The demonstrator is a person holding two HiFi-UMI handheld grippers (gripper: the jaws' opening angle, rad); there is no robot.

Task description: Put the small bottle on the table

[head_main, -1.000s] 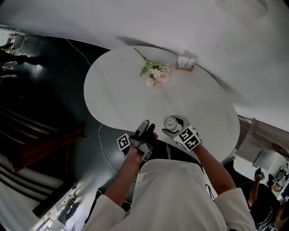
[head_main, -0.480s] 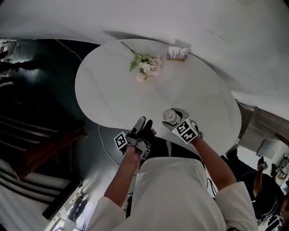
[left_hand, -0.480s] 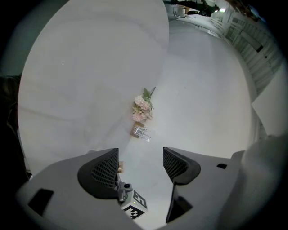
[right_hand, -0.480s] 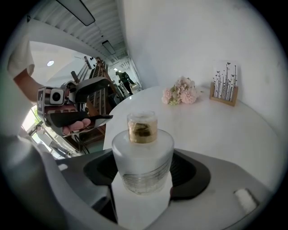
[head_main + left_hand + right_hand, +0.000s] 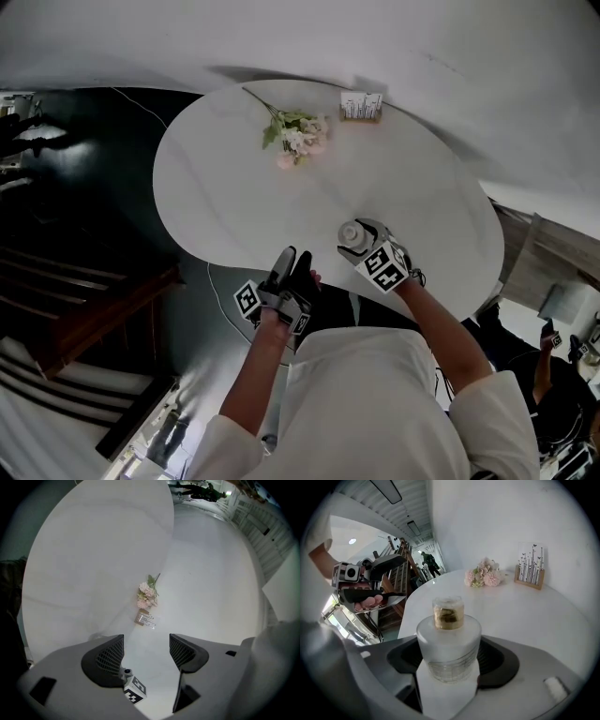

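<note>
Your right gripper [image 5: 367, 246] pinches one small bottle [image 5: 448, 639] between its two dark jaws, which press on its sides. The bottle stands upright: frosted glass, round-shouldered, with a ribbed band low on its body and a clear cap over a gold-toned collar. No writing shows on it. It sits at the near rim of the table [image 5: 234, 187]; whether its base touches the top cannot be told.

Your left gripper [image 5: 146, 653] holds its two mesh-textured jaws spread, with only the white tabletop showing in the gap. It hangs just off the table's near edge, over the dark floor [image 5: 84, 187].

Each gripper carries one cube of black-and-white square markers.

The table is one smooth white oval. At its far side lie one sprig of pink flowers [image 5: 292, 136] with green leaves and, near it, one wooden card holder [image 5: 529, 564] with white cards printed with black stems. No lettering on them can be read.
</note>
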